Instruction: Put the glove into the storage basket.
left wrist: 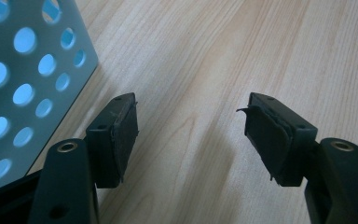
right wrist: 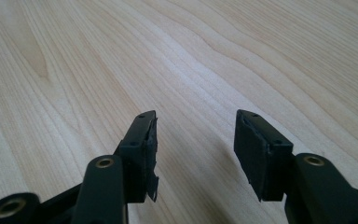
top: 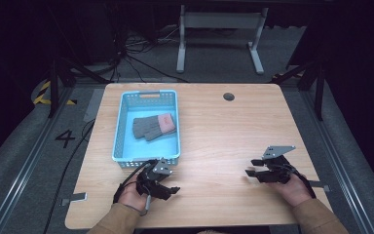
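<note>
Light wood desk [top: 214, 141], round grommet hole [top: 229, 96] near far edge; grey floor [top: 24, 141] marked "4" [top: 65, 138]; white desk frame [top: 219, 34] behind; black cables [top: 136, 48].

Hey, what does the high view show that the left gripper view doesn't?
High view alone: the gloves lying inside the blue basket, the right gripper, both of the person's hands, the table's round hole and the floor beyond. Left gripper view alone: a close look at the left gripper with jaws apart and nothing between them, and its worn pads. Both share the basket's perforated wall and the wooden table.
</note>
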Motion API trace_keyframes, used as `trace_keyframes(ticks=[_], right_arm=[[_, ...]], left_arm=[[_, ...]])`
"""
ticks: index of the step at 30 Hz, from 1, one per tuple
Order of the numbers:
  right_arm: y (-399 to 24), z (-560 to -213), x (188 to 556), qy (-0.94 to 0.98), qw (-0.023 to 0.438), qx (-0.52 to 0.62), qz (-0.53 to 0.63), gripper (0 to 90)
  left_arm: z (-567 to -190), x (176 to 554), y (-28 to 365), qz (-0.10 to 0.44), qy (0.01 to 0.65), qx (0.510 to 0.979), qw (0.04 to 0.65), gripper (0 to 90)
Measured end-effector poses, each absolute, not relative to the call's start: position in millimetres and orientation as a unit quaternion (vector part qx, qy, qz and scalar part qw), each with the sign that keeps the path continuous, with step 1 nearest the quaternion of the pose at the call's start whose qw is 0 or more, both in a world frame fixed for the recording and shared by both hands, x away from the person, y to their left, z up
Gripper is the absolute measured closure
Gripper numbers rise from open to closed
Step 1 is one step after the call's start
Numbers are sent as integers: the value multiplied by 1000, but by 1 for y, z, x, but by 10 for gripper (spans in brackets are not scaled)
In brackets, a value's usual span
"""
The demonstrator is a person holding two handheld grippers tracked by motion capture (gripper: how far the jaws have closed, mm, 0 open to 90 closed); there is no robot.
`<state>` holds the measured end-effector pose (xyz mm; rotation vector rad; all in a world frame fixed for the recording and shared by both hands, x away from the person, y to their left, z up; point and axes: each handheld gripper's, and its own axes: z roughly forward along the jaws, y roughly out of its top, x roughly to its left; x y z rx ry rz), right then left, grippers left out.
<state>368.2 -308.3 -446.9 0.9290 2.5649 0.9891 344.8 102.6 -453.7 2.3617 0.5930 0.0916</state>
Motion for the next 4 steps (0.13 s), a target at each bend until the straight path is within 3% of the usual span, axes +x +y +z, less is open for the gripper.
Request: trace_keyframes(ticks=[4], right_arm=[[-309, -446, 368, 877, 124, 317, 339, 490]], left_arm=[[-454, 345, 102, 35, 231, 909, 344, 348]])
